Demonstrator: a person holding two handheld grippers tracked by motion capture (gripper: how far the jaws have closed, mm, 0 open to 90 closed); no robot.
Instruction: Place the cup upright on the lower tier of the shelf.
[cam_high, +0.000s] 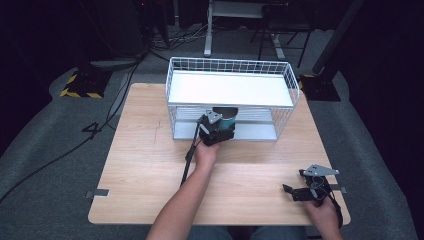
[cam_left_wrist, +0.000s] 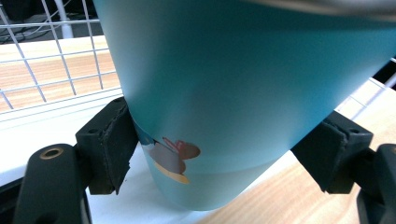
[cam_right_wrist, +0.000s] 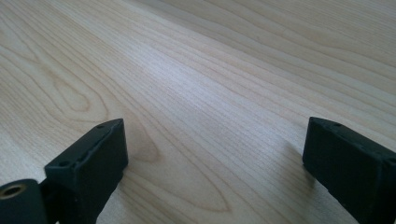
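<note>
A teal cup (cam_high: 228, 119) with a small brown and orange picture on its side (cam_left_wrist: 243, 93) sits between the jaws of my left gripper (cam_high: 216, 128), at the front edge of the lower shelf (cam_high: 252, 131) of a white wire rack (cam_high: 230, 65). In the left gripper view both black pads (cam_left_wrist: 116, 140) press against the cup's lower wall, so the left gripper (cam_left_wrist: 224, 144) is shut on it. The cup's base hangs over white shelf (cam_left_wrist: 42, 128) and wooden table. My right gripper (cam_high: 301, 189) rests near the table's front right corner, open (cam_right_wrist: 215, 144), nothing between its jaws.
The rack has a white top shelf (cam_high: 229, 89) with wire walls and stands at the back middle of the wooden table (cam_high: 145, 165). Cables (cam_high: 189, 160) trail from the left gripper. Dark floor, chair legs and stands lie beyond the table.
</note>
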